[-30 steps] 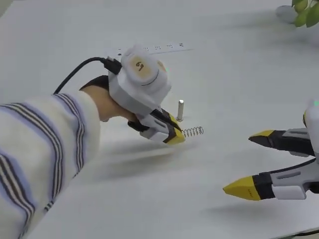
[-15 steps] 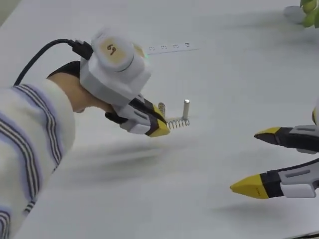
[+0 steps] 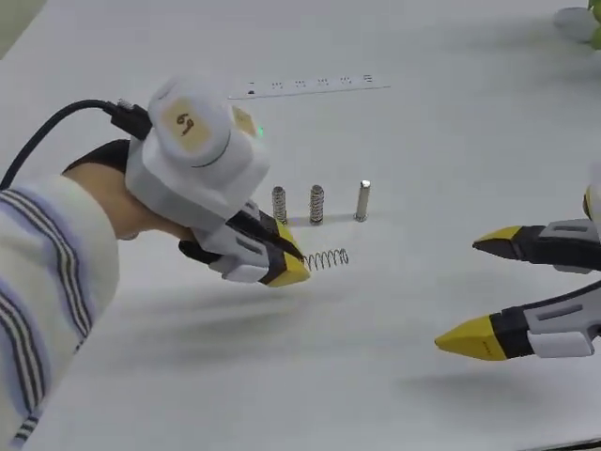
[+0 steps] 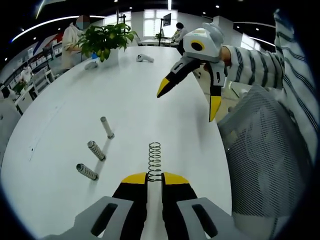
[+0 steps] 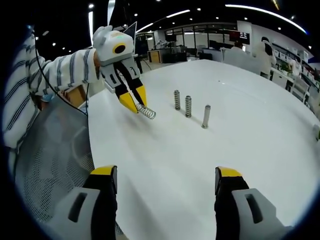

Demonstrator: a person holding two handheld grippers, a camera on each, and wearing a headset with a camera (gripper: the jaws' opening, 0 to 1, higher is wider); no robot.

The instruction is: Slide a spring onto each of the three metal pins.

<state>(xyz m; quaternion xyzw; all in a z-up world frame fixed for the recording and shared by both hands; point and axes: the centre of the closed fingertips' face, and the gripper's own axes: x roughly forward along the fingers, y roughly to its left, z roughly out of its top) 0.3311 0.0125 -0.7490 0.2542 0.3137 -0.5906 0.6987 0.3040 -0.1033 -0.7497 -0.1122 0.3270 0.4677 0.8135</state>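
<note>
White table (image 3: 423, 113), flat marked strip (image 3: 310, 86) on it, leafy potted plant (image 4: 102, 39), mesh chair back (image 4: 260, 155)

The left gripper (image 3: 293, 272) is held low at the left of the head view. Its yellow-tipped jaws are pressed together and pointed toward the right. One end of a spring (image 3: 327, 258) is pinched between them, and the rest of the coil is left sticking out past the tips. This gripper is grasped by the left hand (image 3: 117, 202), from which a striped sleeve (image 3: 47, 282) is seen running back toward the lower left corner. The right gripper (image 3: 460, 293) is seen at the right edge, pointed leftward, its jaws spread wide. The two grippers are set well apart.
</note>
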